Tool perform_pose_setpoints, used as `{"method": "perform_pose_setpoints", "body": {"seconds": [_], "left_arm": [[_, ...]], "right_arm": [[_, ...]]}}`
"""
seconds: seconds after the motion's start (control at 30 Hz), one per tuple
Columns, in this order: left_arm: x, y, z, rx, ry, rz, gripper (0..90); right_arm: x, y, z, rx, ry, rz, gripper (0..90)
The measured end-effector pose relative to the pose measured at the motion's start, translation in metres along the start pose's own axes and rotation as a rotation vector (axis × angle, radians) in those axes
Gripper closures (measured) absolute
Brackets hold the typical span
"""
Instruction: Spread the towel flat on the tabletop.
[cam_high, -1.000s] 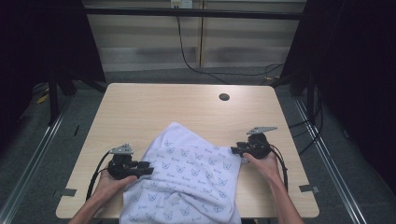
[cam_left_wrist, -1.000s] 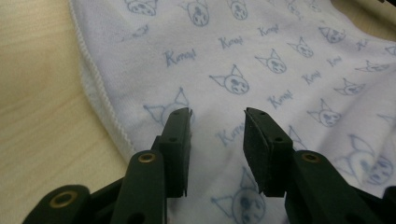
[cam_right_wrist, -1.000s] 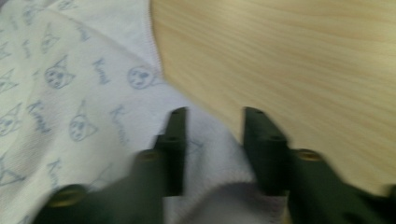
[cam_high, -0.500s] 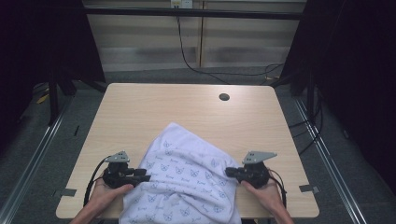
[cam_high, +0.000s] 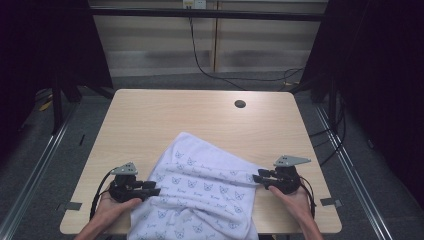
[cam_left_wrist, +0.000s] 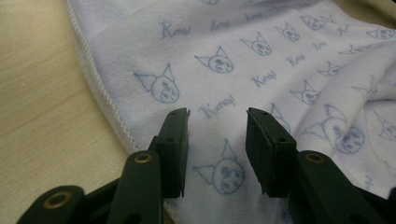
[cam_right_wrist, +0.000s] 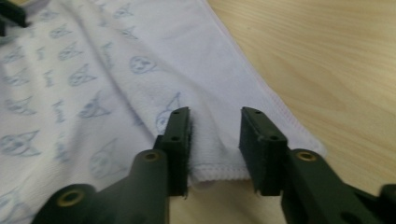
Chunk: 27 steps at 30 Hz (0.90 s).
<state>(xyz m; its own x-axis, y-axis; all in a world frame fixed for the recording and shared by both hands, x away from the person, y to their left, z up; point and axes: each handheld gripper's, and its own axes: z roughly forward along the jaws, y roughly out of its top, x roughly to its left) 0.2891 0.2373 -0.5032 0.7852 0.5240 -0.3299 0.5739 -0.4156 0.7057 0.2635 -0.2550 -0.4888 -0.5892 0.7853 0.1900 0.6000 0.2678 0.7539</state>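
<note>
A white towel (cam_high: 200, 195) printed with blue cat faces lies rumpled on the near half of the wooden table (cam_high: 165, 115), its lower part hanging over the front edge. My left gripper (cam_high: 150, 188) rests at the towel's left edge. Its jaws have just been opening and stand apart (cam_left_wrist: 217, 123) over flat cloth (cam_left_wrist: 261, 56) without pinching it. My right gripper (cam_high: 257, 177) sits at the towel's right corner. Its jaws have just been opening too; they stand apart (cam_right_wrist: 215, 123) with the hemmed corner (cam_right_wrist: 224, 158) lying loose between them.
A dark round hole (cam_high: 240, 104) marks the table's far right. A black cable (cam_high: 200, 65) runs over the floor behind the table. Metal rails (cam_high: 350, 165) flank both sides. Bare wood stretches across the far half.
Both hands have drawn back toward the front edge, the right one farther, pulling the towel nearer. The right jaws, shut on the corner before, now stand apart around it.
</note>
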Motion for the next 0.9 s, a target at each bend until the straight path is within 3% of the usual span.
{"method": "perform_pose_setpoints", "body": {"seconds": [0.13, 0.23, 0.33, 0.4, 0.5, 0.6, 0.67, 0.73, 0.77, 0.8, 0.9], "left_arm": [[0.002, 0.002, 0.002, -0.002, -0.001, -0.001, 58.8], [0.004, 0.003, 0.002, -0.008, 0.002, -0.005, 57.9], [0.008, 0.005, 0.003, -0.015, 0.005, -0.017, 56.9], [0.011, 0.007, 0.004, -0.02, 0.02, -0.021, 56.1], [0.014, 0.008, 0.006, -0.034, 0.022, -0.023, 55.9], [0.016, 0.009, 0.005, -0.035, 0.034, -0.024, 54.4], [0.019, 0.013, 0.002, -0.044, 0.051, -0.014, 54.7], [0.023, 0.017, -0.001, -0.071, 0.048, -0.026, 58.6], [0.023, 0.017, -0.001, -0.071, 0.048, -0.026, 60.4], [0.025, 0.02, -0.001, -0.081, 0.068, -0.021, 61.3], [0.027, 0.022, 0.004, -0.052, 0.09, -0.003, 62.4]], "right_arm": [[-0.009, 0.001, 0.02, 0.066, -0.045, -0.017, 58.3], [-0.018, 0.009, 0.031, 0.045, -0.038, 0.014, 52.8], [-0.026, 0.019, 0.042, 0.042, -0.054, 0.013, 51.5], [-0.031, 0.028, 0.051, 0.045, -0.106, 0.006, 48.2], [-0.036, 0.043, 0.065, 0.076, -0.182, 0.011, 34.5], [-0.036, 0.052, 0.058, -0.031, -0.156, 0.055, 33.0], [-0.026, 0.053, 0.046, -0.048, -0.119, 0.035, 36.1], [-0.012, 0.048, 0.033, -0.037, -0.075, 0.006, 42.9], [-0.012, 0.048, 0.033, -0.037, -0.075, 0.006, 42.9], [0.002, 0.036, 0.023, -0.024, -0.019, -0.021, 51.0], [0.026, 0.013, 0.015, 0.024, 0.027, -0.065, 57.1]]}}
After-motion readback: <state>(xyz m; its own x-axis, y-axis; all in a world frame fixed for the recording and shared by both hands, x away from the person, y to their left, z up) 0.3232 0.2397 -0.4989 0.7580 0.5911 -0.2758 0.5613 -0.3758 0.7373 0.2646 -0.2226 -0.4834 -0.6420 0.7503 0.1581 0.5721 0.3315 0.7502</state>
